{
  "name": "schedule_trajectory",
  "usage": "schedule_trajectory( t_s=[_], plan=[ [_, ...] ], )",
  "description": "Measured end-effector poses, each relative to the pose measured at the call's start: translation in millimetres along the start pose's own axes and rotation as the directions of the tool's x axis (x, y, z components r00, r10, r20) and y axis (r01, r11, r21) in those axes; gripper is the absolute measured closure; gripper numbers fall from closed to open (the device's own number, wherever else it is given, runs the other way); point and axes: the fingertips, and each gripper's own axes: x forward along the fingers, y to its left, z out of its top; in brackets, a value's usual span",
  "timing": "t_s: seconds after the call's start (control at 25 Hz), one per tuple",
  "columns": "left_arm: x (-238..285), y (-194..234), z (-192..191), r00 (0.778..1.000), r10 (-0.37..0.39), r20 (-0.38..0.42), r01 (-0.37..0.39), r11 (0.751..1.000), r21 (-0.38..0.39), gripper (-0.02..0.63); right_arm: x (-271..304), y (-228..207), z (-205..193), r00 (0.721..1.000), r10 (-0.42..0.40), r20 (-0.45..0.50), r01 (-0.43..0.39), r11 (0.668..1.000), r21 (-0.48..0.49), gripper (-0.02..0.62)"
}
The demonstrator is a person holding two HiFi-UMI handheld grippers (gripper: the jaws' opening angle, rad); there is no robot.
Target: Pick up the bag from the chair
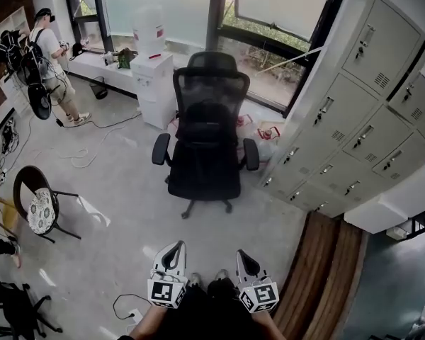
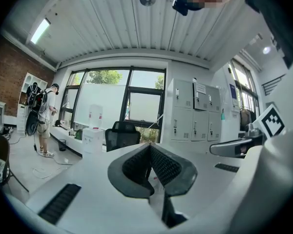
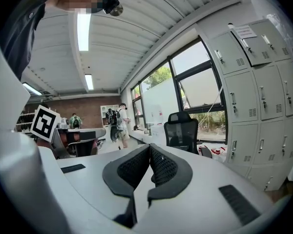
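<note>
A black mesh office chair (image 1: pixel 205 144) stands in the middle of the floor, facing me. On its seat against the backrest lies a dark lump that may be the bag (image 1: pixel 202 132); it is black on black and hard to make out. My left gripper (image 1: pixel 173 252) and right gripper (image 1: pixel 243 259) are held low in front of me, side by side, well short of the chair. Both are shut with nothing between the jaws. The chair shows beyond the left gripper (image 2: pixel 149 148) as a small shape (image 2: pixel 122 135), and beyond the right gripper (image 3: pixel 150 147) as well (image 3: pixel 181 130).
Grey lockers (image 1: pixel 361 133) line the right side, with a wooden bench (image 1: pixel 326 275) in front of them. A white water dispenser (image 1: pixel 154 83) stands behind the chair on its left, and red-and-white bags (image 1: pixel 263 133) lie behind it. A person with a backpack (image 1: pixel 46 55) stands far left. A small round chair (image 1: pixel 35 205) is near left.
</note>
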Motion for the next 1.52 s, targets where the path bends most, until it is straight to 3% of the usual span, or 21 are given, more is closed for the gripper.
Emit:
schedule_trajectory(
  t_s=[0.32, 0.56, 0.72, 1.12, 1.52],
  plan=[
    [96, 34, -3, 0.998, 0.051, -0.038, -0.051, 0.999, 0.004, 0.604, 106, -62, 15, 0.998, 0.055, -0.014, -0.055, 0.998, -0.008, 0.594],
    [185, 63, 16, 0.987, 0.163, -0.013, -0.163, 0.987, 0.002, 0.604, 195, -115, 47, 0.987, 0.163, -0.007, -0.163, 0.985, -0.056, 0.594],
    [228, 61, 23, 0.981, 0.194, -0.001, -0.194, 0.981, 0.02, 0.604, 233, -149, 62, 0.975, 0.222, -0.006, -0.222, 0.973, -0.069, 0.594],
    [312, 88, 6, 0.975, 0.203, -0.092, -0.202, 0.979, 0.023, 0.604, 308, -198, 65, 0.97, 0.237, -0.048, -0.238, 0.971, -0.03, 0.594],
    [442, 169, -1, 0.976, 0.159, -0.146, -0.157, 0.987, 0.024, 0.604, 423, -235, 75, 0.973, 0.211, -0.095, -0.214, 0.976, -0.024, 0.594]
  ],
)
